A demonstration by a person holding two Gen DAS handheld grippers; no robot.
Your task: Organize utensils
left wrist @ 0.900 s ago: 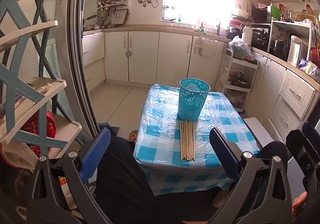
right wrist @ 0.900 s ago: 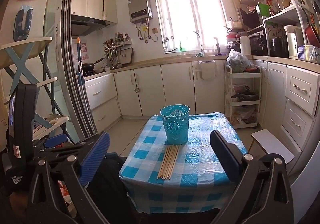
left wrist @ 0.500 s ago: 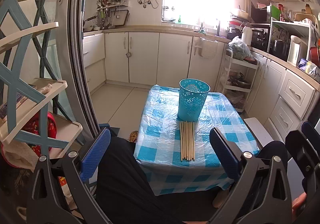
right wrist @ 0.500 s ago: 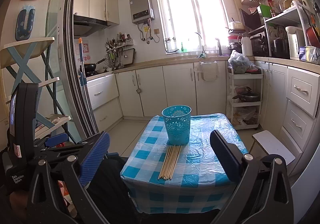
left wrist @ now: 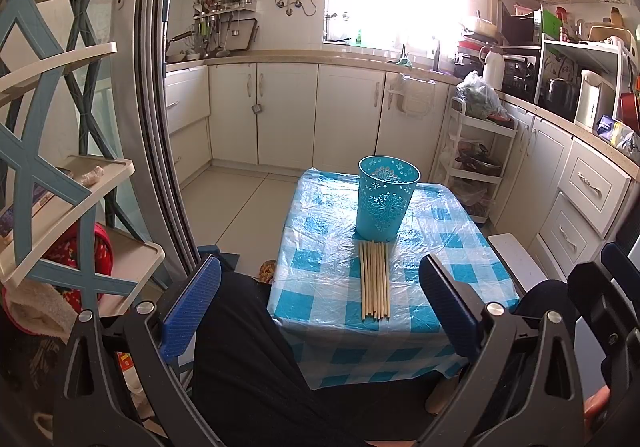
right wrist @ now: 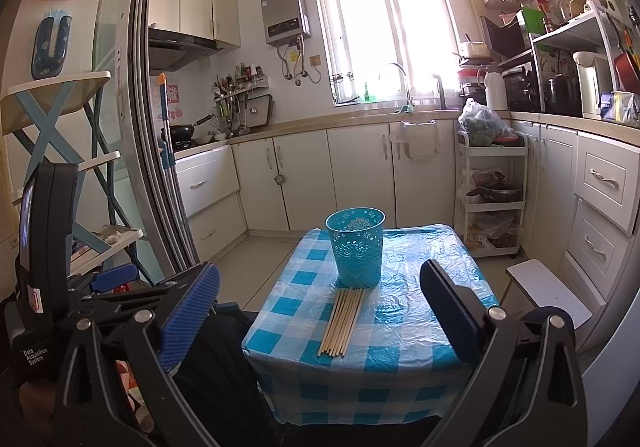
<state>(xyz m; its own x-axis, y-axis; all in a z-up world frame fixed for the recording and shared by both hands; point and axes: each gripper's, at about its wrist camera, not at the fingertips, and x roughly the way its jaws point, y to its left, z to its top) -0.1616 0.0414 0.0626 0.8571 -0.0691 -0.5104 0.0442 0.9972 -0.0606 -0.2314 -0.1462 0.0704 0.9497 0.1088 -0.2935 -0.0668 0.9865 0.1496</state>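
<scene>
bundle of wooden chopsticks [left wrist: 375, 279] lies flat on the small table [left wrist: 472, 247], side by side, running from the near edge toward the middle, far tips touching or just short of the base of the teal perforated plastic cup [left wrist: 385, 202]. cup stands upright near the table's centre, toward the far edge, looks empty from here. table has a blue-white checked plastic cloth. left gripper [left wrist: 320, 311] hangs short of the near edge, jaws spread wide, nothing between the blue pads. right gripper [right wrist: 320, 311] same, wide apart, holding nothing, off the near edge. person's dark trouser leg [left wrist: 248, 359] below the near-left corner. white stool [right wrist: 548, 291] right of the table, three-tier white trolley [right wrist: 492, 187] beyond the far-right corner, white kitchen cabinets behind.
</scene>
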